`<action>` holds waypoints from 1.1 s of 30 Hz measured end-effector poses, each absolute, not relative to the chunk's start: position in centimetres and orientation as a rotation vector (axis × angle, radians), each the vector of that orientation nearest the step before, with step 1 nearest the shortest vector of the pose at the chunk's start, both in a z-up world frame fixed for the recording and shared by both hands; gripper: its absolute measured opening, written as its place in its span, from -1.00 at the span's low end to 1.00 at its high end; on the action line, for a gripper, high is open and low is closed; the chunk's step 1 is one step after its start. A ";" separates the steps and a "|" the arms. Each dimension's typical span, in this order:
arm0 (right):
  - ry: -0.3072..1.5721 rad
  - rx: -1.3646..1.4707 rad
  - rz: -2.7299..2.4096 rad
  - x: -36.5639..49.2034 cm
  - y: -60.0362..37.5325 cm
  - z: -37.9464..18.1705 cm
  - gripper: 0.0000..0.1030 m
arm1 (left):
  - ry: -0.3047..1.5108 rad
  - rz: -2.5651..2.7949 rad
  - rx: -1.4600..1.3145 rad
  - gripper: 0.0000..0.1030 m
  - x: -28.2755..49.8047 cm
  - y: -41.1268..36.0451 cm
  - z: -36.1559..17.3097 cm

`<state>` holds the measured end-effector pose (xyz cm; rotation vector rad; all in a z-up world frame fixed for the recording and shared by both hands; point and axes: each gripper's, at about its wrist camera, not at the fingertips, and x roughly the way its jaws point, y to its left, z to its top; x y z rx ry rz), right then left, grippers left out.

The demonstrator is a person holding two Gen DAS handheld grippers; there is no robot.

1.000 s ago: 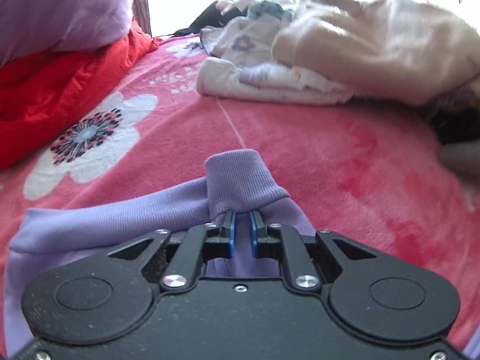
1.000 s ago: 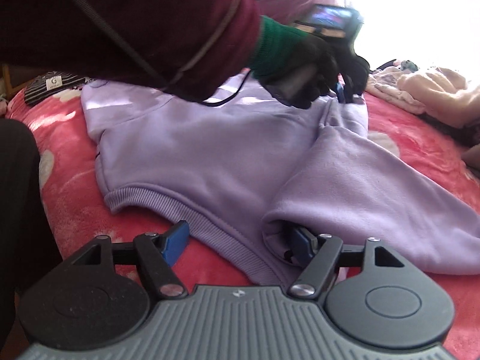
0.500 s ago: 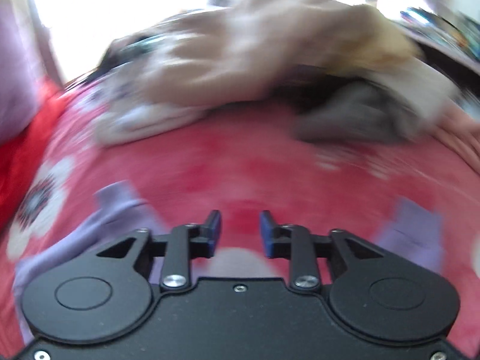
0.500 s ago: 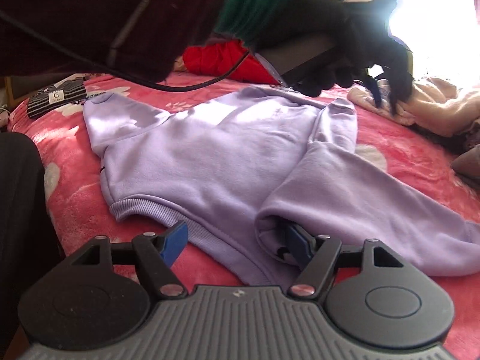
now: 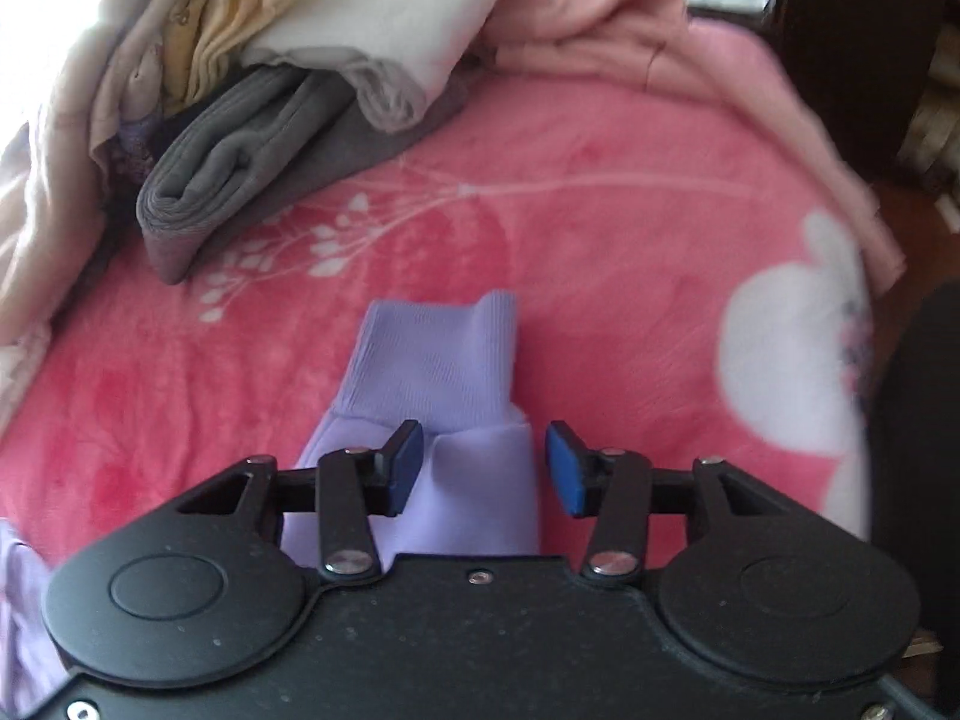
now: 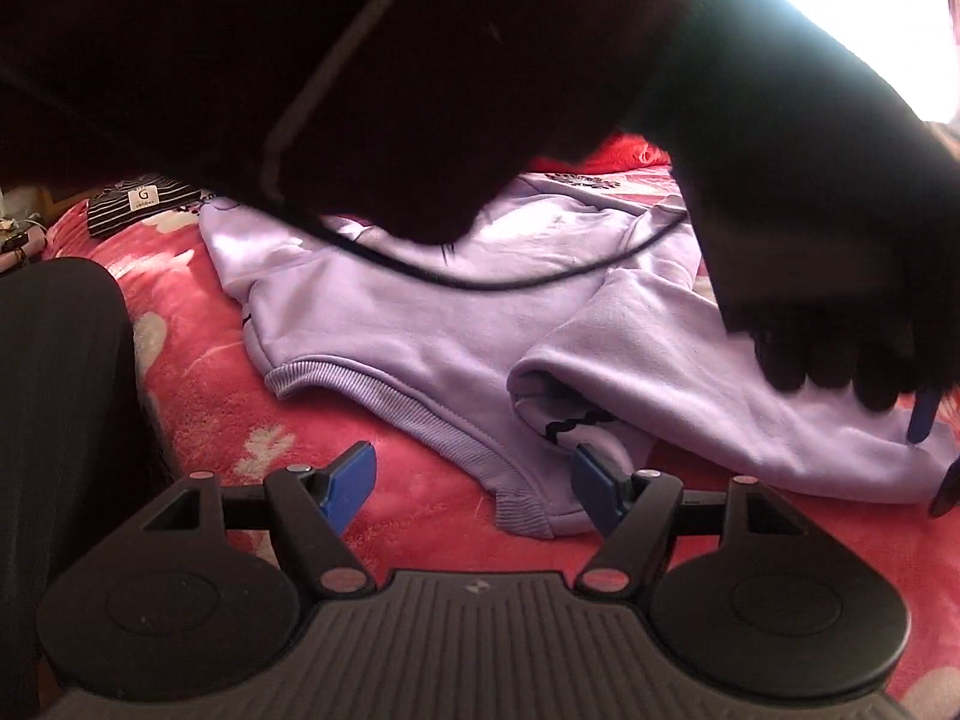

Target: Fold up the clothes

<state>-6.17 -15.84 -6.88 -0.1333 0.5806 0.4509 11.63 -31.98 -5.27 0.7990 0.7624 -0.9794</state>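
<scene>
Now the left gripper (image 5: 483,468) has its blue pads apart and closing, with the second sleeve's end (image 5: 474,468) lying between them; the left pad sits against the cloth, the right pad stands clear of it, so nothing is clamped. A second ago these same jaws were pinched together on the other cuff, up by the shoulder of the purple sweatshirt (image 6: 456,324); that cuff has been let go and the hand has swung across to the sleeve still stretched out over the pink blanket (image 5: 600,228). The ribbed cuff (image 5: 438,354) points toward twelve o'clock from the pads, and a pile of folded clothes (image 5: 288,90) lies well apart at about ten o'clock.

From the right wrist view, the right gripper (image 6: 474,480) is spread wide over the hem corner (image 6: 516,504) and grips nothing; it has barely moved. The sweatshirt's body lies flat from eleven to one o'clock, one sleeve already folded across it. The gloved left hand (image 6: 840,300) fills the two o'clock corner, and it hides most of the left tool, so the grip cannot be checked from this side.

By my reading, the first sleeve fold is done and the second is about to begin.
</scene>
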 end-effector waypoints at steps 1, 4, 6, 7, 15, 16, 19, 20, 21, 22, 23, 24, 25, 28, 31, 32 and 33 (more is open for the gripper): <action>0.578 -0.136 0.450 -6.2 -15.8 -6.9 0.38 | 0.766 -0.972 0.790 -0.66 11.8 -31.7 -5.3; 0.565 -0.141 0.444 -6.2 -15.8 -6.7 0.38 | 0.750 -0.947 0.692 -0.87 12.9 -29.6 -3.5; 0.555 -0.144 0.439 -6.2 -15.8 -6.6 0.38 | 0.728 -0.915 0.586 -0.87 13.8 -27.2 -1.4; 0.552 -0.143 0.438 -6.2 -15.9 -6.5 0.38 | 0.714 -0.899 0.527 -0.88 14.3 -25.9 -0.3; 0.551 -0.138 0.383 -5.3 -16.4 -6.7 0.38 | 0.539 -0.736 0.109 -0.87 15.2 -11.8 8.1; 0.548 -0.140 0.373 -5.2 -16.4 -6.7 0.38 | 0.512 -0.713 0.065 -0.87 14.9 -9.9 8.9; 0.537 -0.138 0.356 -4.8 -16.4 -6.7 0.38 | 0.445 -0.658 -0.070 -0.87 13.4 -4.7 10.6; 0.533 -0.140 0.353 -4.6 -16.4 -6.7 0.39 | 0.424 -0.638 -0.107 -0.87 12.9 -3.1 11.0; 0.531 -0.145 0.351 -4.4 -16.3 -6.8 0.39 | 0.405 -0.614 -0.133 -0.87 12.4 -1.8 11.3; 0.529 -0.150 0.350 -4.2 -16.2 -6.9 0.39 | 0.388 -0.592 -0.160 -0.87 11.8 -0.5 11.5; 0.527 -0.156 0.347 -3.9 -16.1 -6.9 0.40 | 0.372 -0.566 -0.191 -0.87 11.4 0.9 11.6; 0.527 -0.161 0.344 -3.7 -15.9 -7.0 0.40 | 0.357 -0.536 -0.226 -0.87 11.0 2.2 11.5; 0.527 -0.167 0.341 -3.4 -15.6 -7.1 0.40 | 0.348 -0.507 -0.265 -0.87 10.6 3.5 11.3; 0.538 -0.180 0.347 -2.7 -14.9 -7.5 0.40 | 0.335 -0.432 -0.375 -0.88 9.8 6.8 10.1; 0.621 -0.204 0.405 -1.8 -14.1 -8.7 0.50 | 0.339 -0.388 -0.425 -0.88 9.3 8.5 9.0; 0.632 -0.232 0.418 -1.8 -13.7 -9.0 0.51 | 0.344 -0.376 -0.433 -0.88 9.3 8.7 8.7; 0.631 -0.271 0.423 -1.9 -13.3 -9.2 0.52 | 0.348 -0.368 -0.446 -0.88 9.3 8.9 8.4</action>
